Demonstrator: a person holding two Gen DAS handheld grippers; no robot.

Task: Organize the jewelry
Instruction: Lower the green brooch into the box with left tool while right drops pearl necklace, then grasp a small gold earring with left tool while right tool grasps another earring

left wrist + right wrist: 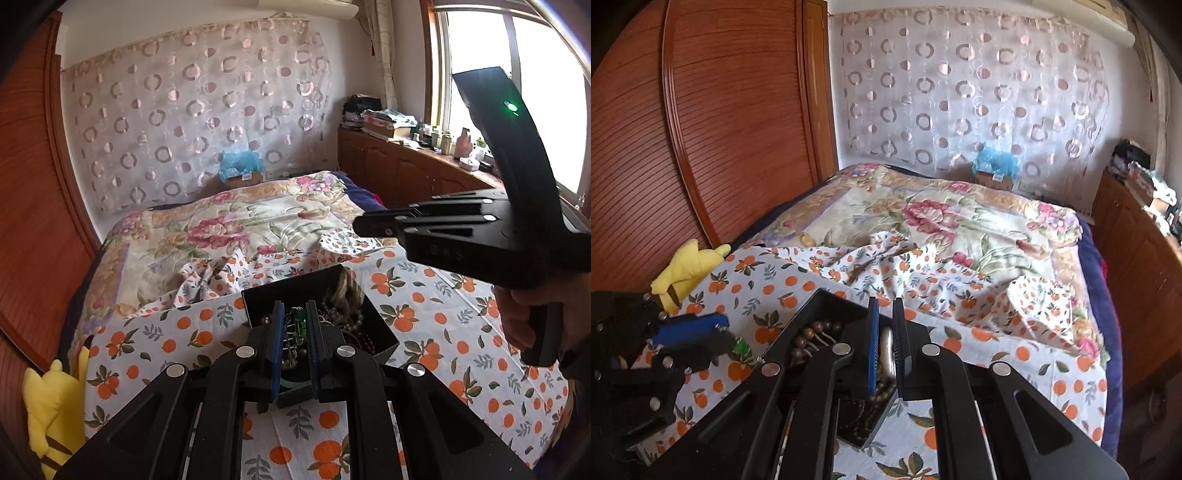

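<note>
My left gripper (295, 325) pinches a green beaded piece (294, 325) above the black box (384, 332) on the orange-print cloth (443, 295). My right gripper (885, 332) has its fingers narrowly apart, gripping nothing that I can see. Its lettering is unreadable. The box holds brown bead strands (809, 338) and a silvery bangle (886, 350).
</note>
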